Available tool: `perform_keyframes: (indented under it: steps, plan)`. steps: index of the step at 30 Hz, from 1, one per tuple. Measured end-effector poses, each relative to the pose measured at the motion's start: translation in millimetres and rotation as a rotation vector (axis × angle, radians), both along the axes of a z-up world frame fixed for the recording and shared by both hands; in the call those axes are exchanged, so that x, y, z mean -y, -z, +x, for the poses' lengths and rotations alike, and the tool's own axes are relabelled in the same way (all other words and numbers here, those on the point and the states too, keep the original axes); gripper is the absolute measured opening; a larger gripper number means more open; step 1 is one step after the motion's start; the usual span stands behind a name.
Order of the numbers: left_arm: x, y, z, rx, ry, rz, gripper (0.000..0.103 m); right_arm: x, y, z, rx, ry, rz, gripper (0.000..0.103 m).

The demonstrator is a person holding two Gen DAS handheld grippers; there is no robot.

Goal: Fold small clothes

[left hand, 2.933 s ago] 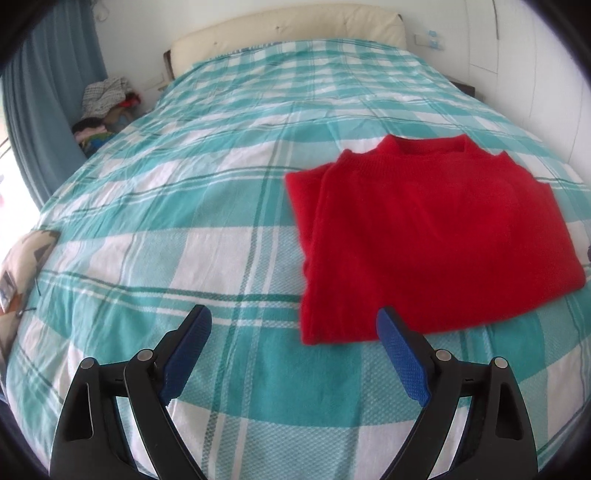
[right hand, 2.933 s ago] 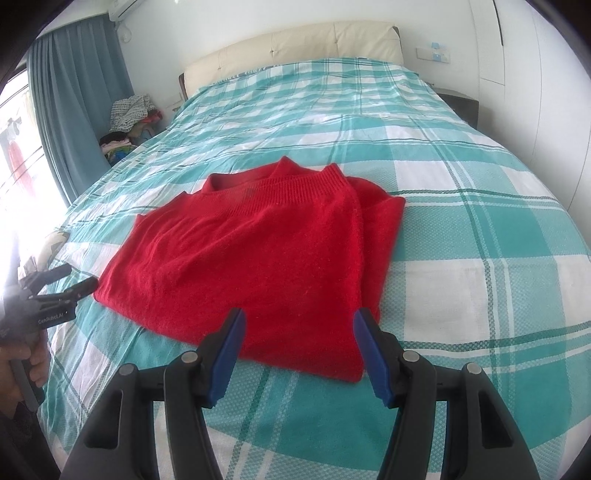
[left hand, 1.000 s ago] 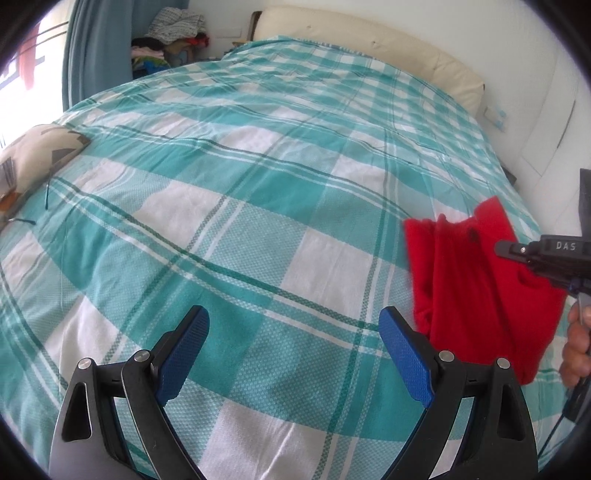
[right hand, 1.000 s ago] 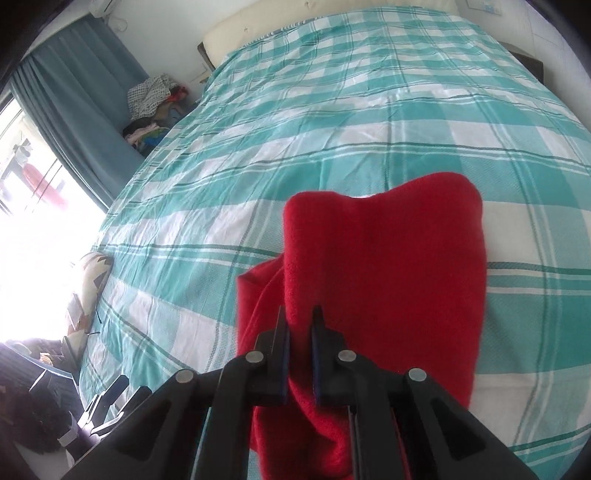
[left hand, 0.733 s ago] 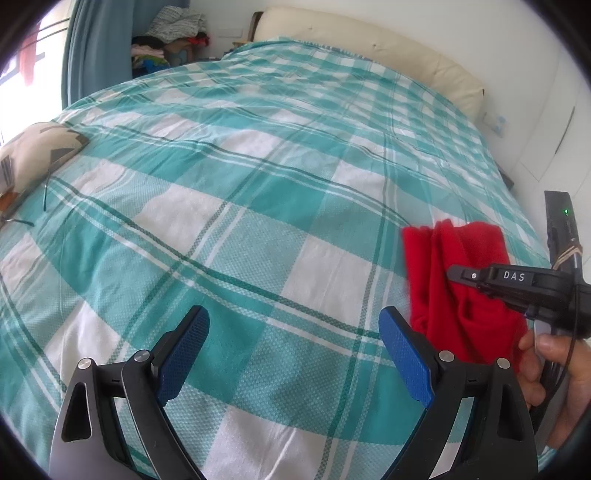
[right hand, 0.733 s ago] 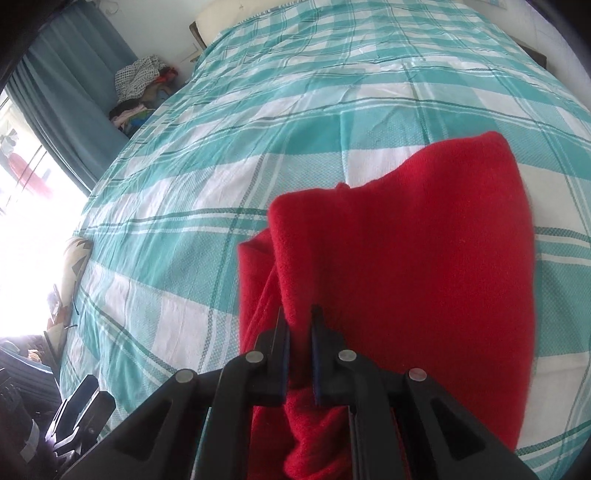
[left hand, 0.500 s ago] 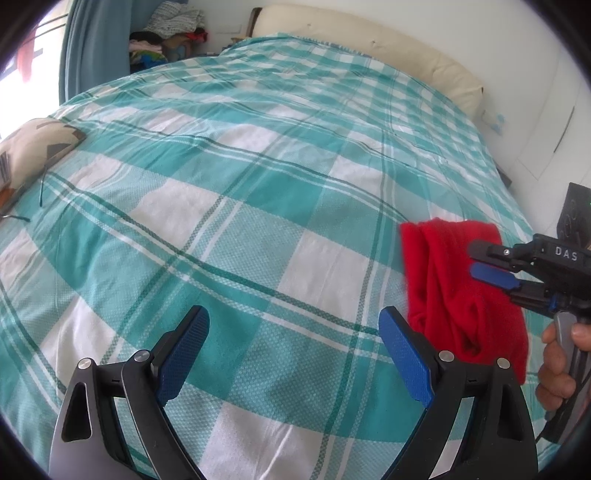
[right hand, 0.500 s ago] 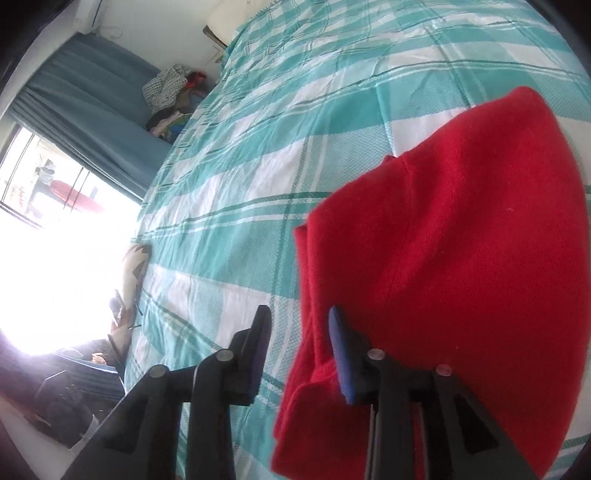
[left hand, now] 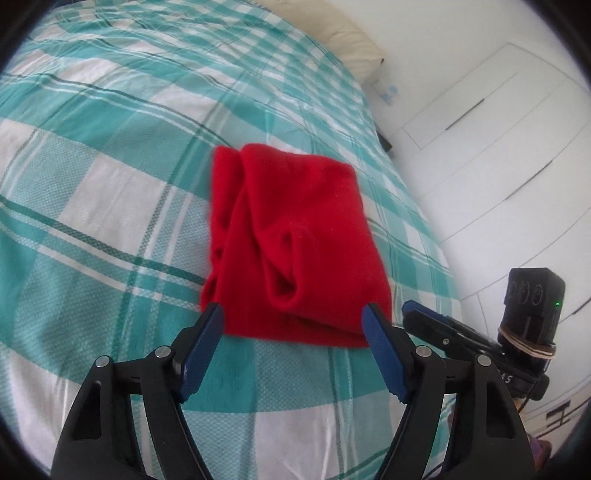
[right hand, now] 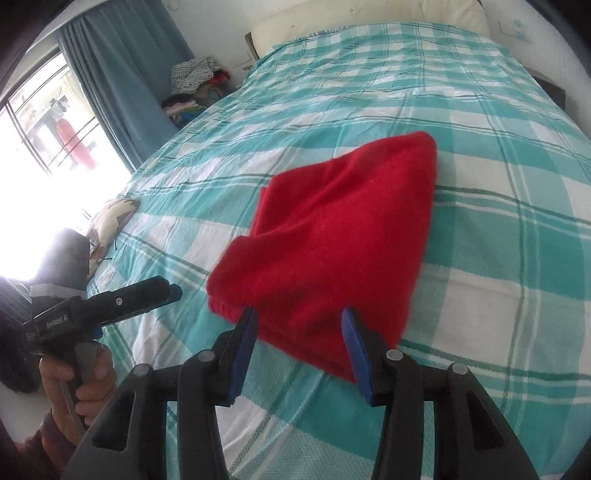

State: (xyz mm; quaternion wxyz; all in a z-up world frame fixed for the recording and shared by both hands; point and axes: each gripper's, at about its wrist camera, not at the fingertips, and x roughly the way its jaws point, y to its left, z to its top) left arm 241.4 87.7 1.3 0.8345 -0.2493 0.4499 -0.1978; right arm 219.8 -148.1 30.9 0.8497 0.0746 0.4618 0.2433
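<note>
**Red sweater folded on the bed, both my jaws off it**

The red sweater lies folded into a compact bundle on the teal-and-white checked bedspread, toward the right side of the bed. Its long axis runs from the near edge away toward the headboard; the far end is rounded and smooth, and the near end shows the stacked layers and a loose fold with a pocket-like crease in it.

My left gripper hangs just short of the near edge of the sweater. Its jaws stand wide apart with nothing between them, though they have just been closing a little. My right gripper sits at the near corner of the bundle; its jaws have just been opening and stand apart, with the sweater's edge showing in the gap between the blue pads but not pressed by them.

The bed fills the room's middle, with a cream headboard at the far end. Only the right wrist view shows the blue curtain, the bright window, a heap of clothes beside the bed and the hand that holds my left gripper. Only the left wrist view shows the white cupboard doors on the right.
</note>
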Motion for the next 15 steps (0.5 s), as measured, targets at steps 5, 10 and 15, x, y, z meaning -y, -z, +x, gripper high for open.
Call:
perform_keyframes:
  steps: [5, 10, 15]
  plan:
    - [7, 19, 10, -0.027, -0.039, -0.016, 0.059, 2, -25, 5, 0.085, -0.012, -0.017, 0.047]
    - [6, 20, 15, -0.001, -0.059, -0.053, 0.025, -16, -46, 24, 0.141, -0.027, -0.016, 0.047]
    - [3, 8, 5, 0.078, -0.068, -0.055, 0.006, -63, -52, 62, 0.103, -0.084, -0.101, 0.047]
